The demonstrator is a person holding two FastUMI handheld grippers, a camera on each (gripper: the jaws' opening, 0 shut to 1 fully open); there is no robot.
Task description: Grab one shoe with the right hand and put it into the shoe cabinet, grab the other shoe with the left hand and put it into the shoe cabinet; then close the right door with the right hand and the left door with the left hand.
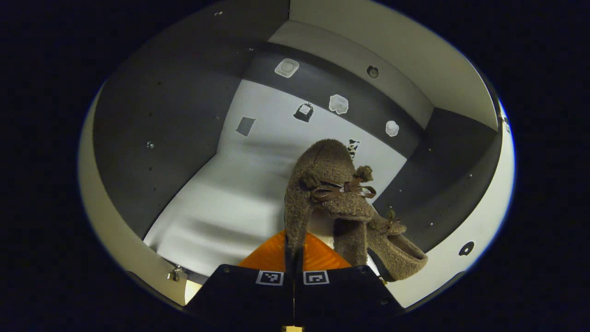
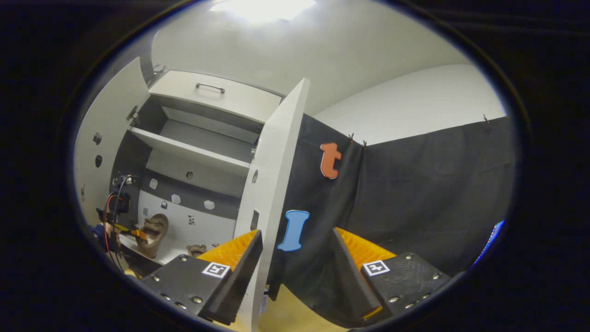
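Booth: white ceiling and wall above black cloth; a yellowish floor (image 2: 295, 318) shows at the bottom of the right gripper view.

Shoe cabinet (image 2: 193, 152): pale carcass, dark inner side walls, a pale shelf (image 2: 184, 148) partway up, and a drawer front with a metal handle (image 2: 209, 86) across the top. Both doors stand open. The left door (image 2: 99, 152) swings out at the left edge of the right gripper view; the right door (image 2: 272, 193) projects edge-on toward the camera, just beside that gripper's left finger.

Cabinet interior, left gripper view: pale floor panel (image 1: 230, 203) and a back wall with a dark band carrying several small white stickers (image 1: 339, 103).

First shoe (image 1: 322, 184): brown, fuzzy, with a ribbon bow. It hangs heel-down and tilted inside the lower compartment, its edge pinched between the fingers of the left gripper (image 1: 293, 258), which are pressed together on it. From the right gripper view the same shoe (image 2: 154, 233) is seen held up above the cabinet floor by the left gripper (image 2: 124, 230), with red and black wires running beside it.

Second shoe (image 1: 394, 246): same brown material, lying on the compartment floor at the right side, just beside and partly behind the held shoe. Contact between them cannot be judged.

Right gripper (image 2: 297, 258): outside the cabinet, fingers spread wide, nothing between them, facing the black cloth and the right door's edge.
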